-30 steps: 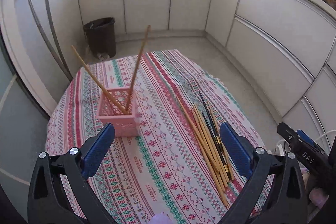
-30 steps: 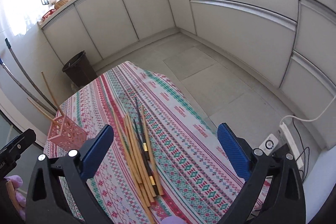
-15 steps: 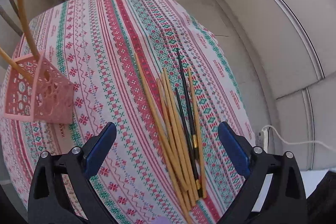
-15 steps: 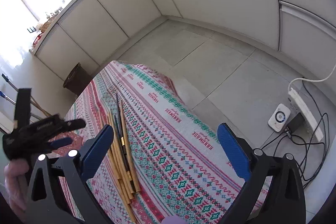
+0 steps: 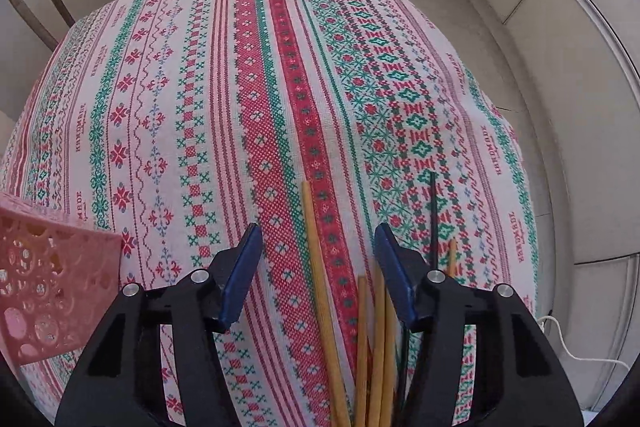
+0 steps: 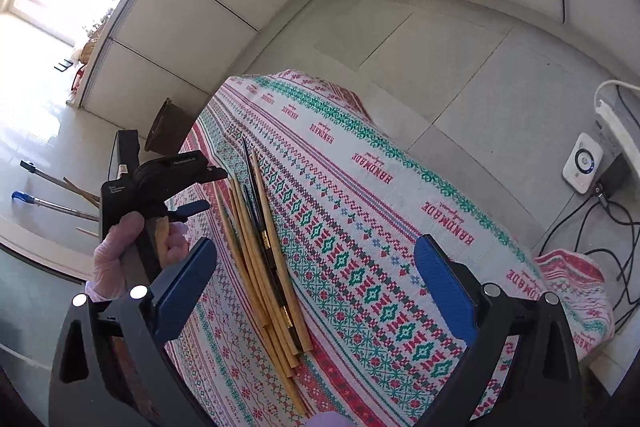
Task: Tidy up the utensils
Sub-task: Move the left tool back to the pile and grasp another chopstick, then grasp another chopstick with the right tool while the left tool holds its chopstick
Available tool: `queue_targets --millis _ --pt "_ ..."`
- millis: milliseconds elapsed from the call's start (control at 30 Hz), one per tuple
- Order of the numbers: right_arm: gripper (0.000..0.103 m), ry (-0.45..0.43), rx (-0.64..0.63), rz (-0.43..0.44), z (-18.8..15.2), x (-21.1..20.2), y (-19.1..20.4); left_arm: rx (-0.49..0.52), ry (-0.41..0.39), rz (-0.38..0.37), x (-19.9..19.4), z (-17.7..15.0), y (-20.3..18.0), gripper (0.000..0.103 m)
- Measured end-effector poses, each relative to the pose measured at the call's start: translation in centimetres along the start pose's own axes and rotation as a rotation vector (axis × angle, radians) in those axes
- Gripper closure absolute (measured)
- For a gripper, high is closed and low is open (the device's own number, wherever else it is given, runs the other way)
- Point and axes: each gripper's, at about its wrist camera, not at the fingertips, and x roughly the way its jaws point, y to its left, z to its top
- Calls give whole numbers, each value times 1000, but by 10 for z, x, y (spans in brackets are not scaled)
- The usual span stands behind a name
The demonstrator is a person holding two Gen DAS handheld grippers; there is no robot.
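— Chopsticks [image 5: 320, 291]: where are they lying?
— Lower centre of the left view, between the spread left tongs [image 5: 318, 269].
— And the right view?
— Lying mid-frame on the counter [image 6: 400, 211]; right tongs [image 6: 316, 287] gaping wide, empty.

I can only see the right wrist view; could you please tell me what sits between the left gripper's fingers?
Observer: The left gripper is open, and the longest bamboo chopstick lies in the gap between its fingers, not clamped.
Operator: Thank you. Where is the holder, please?
Observer: The pink basket stands on the tablecloth to that gripper's left, apart from the fingers.
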Motion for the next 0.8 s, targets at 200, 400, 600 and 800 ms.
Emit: queue_targets --millis 200,400,600,800 --pt "7 -12 -70 -24 -2 3 12 111 -63 98 3 -6 -26 85" --pt "7 -38 -90 -61 -3 3 15 142 -63 11 -16 -37 -18 99" --pt "7 14 -105 -101 3 15 17 167 -163 -106 -93 -91 15 99" --pt "38 163 -172 -164 51 69 52 216 -310 -213 -187 -140 52 99"
